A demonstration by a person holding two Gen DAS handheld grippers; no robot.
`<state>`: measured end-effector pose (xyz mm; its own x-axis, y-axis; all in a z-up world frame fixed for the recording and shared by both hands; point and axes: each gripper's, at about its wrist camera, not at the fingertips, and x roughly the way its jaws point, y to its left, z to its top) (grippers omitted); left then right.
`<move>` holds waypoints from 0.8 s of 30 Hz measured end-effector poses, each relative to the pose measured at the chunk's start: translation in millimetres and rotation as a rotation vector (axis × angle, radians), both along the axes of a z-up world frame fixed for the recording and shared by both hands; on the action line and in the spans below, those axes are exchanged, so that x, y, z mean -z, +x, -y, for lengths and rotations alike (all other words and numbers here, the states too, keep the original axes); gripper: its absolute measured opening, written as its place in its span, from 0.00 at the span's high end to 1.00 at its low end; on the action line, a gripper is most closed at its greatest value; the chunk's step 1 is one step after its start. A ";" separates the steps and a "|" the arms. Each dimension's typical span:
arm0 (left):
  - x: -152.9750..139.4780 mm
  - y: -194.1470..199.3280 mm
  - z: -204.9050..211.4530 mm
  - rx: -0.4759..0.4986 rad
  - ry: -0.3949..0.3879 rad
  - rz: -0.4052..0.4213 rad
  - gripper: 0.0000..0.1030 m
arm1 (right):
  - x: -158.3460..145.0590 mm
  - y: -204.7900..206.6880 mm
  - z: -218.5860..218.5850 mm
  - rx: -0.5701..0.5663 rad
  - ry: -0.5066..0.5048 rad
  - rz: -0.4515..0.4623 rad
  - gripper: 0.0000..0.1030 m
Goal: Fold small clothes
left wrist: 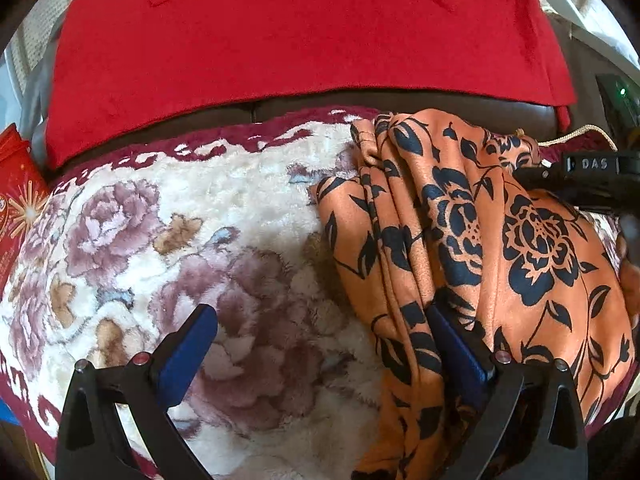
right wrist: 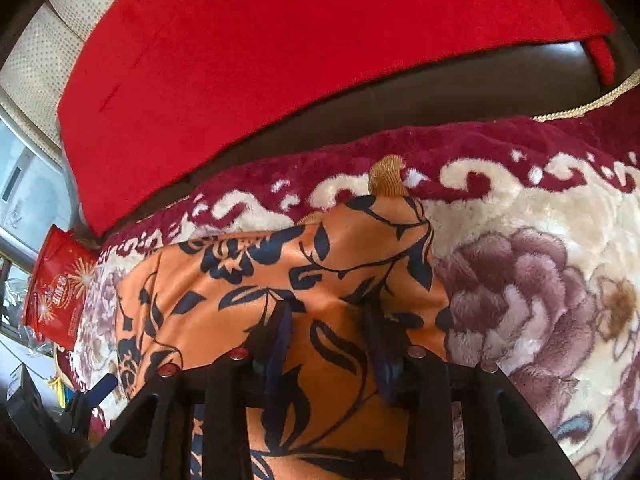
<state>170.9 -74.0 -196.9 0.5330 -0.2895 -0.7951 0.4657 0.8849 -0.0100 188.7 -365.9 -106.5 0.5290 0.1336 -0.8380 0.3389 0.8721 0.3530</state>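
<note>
Orange satin garment with black floral print lies bunched on plush cream-and-maroon flowered blanket, near red cushion. Right gripper half-closed, fold between jaws (pinch uncertain). Left gripper spread wide, right finger against garment's left edge, likely steadying.
</note>
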 end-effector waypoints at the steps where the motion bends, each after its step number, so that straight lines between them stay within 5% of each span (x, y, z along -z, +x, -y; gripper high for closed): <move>1: -1.2 1.0 -2.4 -0.005 -0.007 -0.009 0.00 | -3.5 -1.4 -0.8 0.001 -0.008 0.002 0.60; 9: -17.9 -16.3 -14.7 -0.016 0.007 0.035 0.00 | -50.6 -7.5 -30.0 -0.073 0.073 0.149 0.59; 16: -16.4 -23.4 -14.0 -0.001 0.035 0.077 0.00 | -5.2 38.2 -68.3 -0.126 0.053 0.015 0.55; 24: -18.8 -26.4 -13.4 0.003 0.039 0.092 0.00 | -34.6 -5.7 -61.3 -0.111 0.039 0.129 0.54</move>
<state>144.4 -60.6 -178.1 0.6034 -0.2610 -0.7536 0.4658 0.8823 0.0674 183.0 -304.6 -71.9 0.6124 0.2278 -0.7570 0.1910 0.8866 0.4213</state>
